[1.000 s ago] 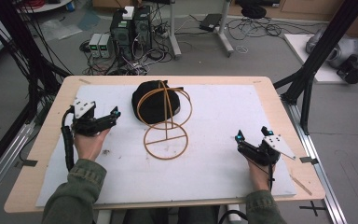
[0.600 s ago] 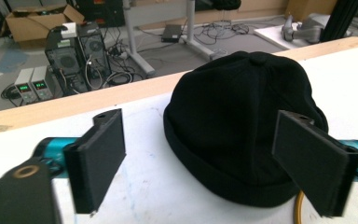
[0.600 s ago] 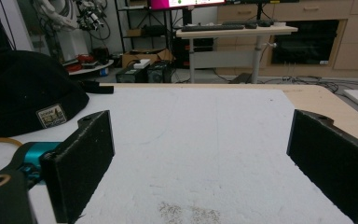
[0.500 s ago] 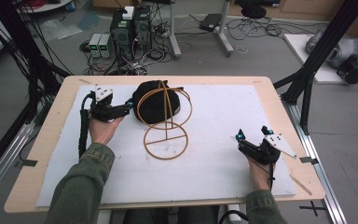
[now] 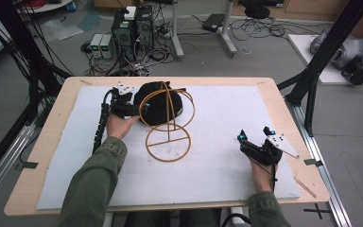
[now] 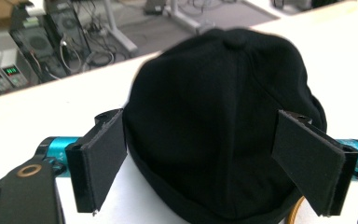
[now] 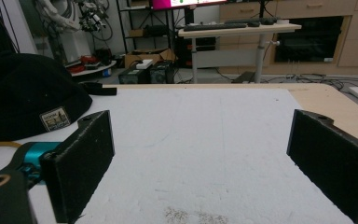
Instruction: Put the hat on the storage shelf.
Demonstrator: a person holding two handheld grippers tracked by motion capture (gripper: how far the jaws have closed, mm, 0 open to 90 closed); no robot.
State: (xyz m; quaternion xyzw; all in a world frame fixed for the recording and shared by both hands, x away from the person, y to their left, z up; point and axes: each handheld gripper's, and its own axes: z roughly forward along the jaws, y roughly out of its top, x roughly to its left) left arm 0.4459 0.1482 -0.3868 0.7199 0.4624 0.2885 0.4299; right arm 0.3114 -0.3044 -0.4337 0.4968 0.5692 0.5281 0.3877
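A black cap point(image 5: 159, 105) lies at the back middle of the white sheet, against a wire stand point(image 5: 168, 141) made of a flat ring and an upright ring. My left gripper point(image 5: 133, 109) is at the cap's left side. In the left gripper view it point(image 6: 205, 168) stands open, with the cap point(image 6: 223, 116) bulging between the two pads; whether they touch the cloth I cannot tell. My right gripper point(image 5: 254, 135) rests open near the sheet's right front. In the right gripper view it point(image 7: 205, 163) has nothing between its jaws, and the cap point(image 7: 23, 98) shows far left with a small label patch point(image 7: 55, 119).
The white sheet point(image 5: 227, 113) covers most of the wooden table point(image 5: 56, 142). Computer cases point(image 5: 132, 26) and loose cables sit on the floor past the far edge. Black frame posts point(image 5: 312, 80) stand at the table's right and left corners.
My left gripper has travelled from the left of the sheet forward and right to the cap's left side. The right gripper, the cap and the stand have stayed put.
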